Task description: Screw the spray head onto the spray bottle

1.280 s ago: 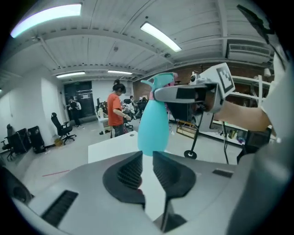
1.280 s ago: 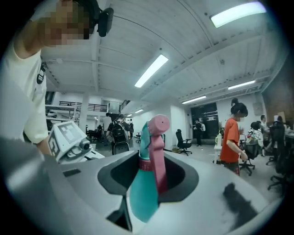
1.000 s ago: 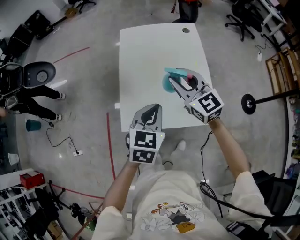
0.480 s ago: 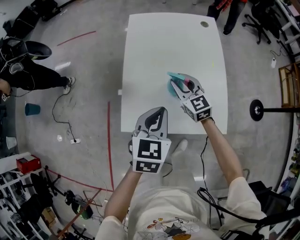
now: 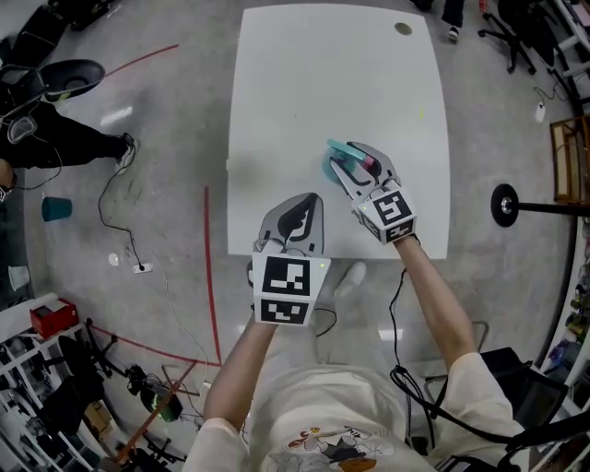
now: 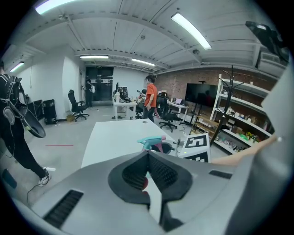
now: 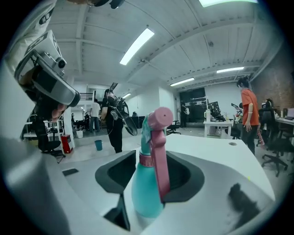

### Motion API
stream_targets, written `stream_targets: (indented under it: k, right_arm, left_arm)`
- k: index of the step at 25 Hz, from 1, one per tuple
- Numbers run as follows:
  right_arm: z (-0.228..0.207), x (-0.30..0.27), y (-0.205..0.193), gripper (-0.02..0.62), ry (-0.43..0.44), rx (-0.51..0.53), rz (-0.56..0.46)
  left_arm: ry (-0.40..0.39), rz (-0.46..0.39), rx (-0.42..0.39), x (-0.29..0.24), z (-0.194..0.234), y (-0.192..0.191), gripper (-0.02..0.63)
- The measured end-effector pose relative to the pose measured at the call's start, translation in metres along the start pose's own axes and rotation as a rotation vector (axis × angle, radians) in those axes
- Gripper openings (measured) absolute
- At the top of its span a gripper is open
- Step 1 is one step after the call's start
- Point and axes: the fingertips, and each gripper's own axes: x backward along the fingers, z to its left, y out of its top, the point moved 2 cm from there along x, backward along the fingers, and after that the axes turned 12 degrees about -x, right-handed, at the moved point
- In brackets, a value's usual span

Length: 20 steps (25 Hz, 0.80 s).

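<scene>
A teal spray bottle (image 5: 334, 164) with a teal and pink spray head (image 7: 154, 123) on its neck stands upright on the white table (image 5: 313, 83). My right gripper (image 5: 354, 157) has it between its jaws, which are opening; a gap shows on one side of the bottle's body (image 7: 147, 188), while the pink trigger lies against the other jaw. My left gripper (image 5: 312, 203) hovers shut and empty over the table's near edge, left of the bottle and apart from it. In the left gripper view the bottle (image 6: 153, 143) stands beyond the shut tips (image 6: 148, 154).
The table has a round cable hole (image 5: 403, 28) at its far right. On the floor to the left are a person in black (image 5: 64, 138), a blue cup (image 5: 53, 208) and a cable (image 5: 124, 249). A round stand base (image 5: 503, 205) is to the table's right.
The right gripper's jaws have spread a little around the bottle, which stays upright in place. The left gripper has barely moved. The head view has shifted slightly.
</scene>
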Motion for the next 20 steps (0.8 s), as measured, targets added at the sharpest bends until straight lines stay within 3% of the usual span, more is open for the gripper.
stream_targets:
  k: [9,16,20]
  right_arm:
    - [0.002,0.007,0.000,0.243,0.011,0.019,0.069]
    - [0.000,0.084,0.006,0.247,-0.120,-0.124,0.042]
    - [0.024,0.138,0.032,0.247,-0.140,-0.099,0.026]
  left_arm:
    - [-0.003,0.003,-0.009,0.000,-0.004,0.004,0.006]
    - [0.040,-0.008,0.029,0.030,-0.009,0.014,0.007]
    - [0.048,-0.026,0.064,0.055,-0.022,0.024,0.006]
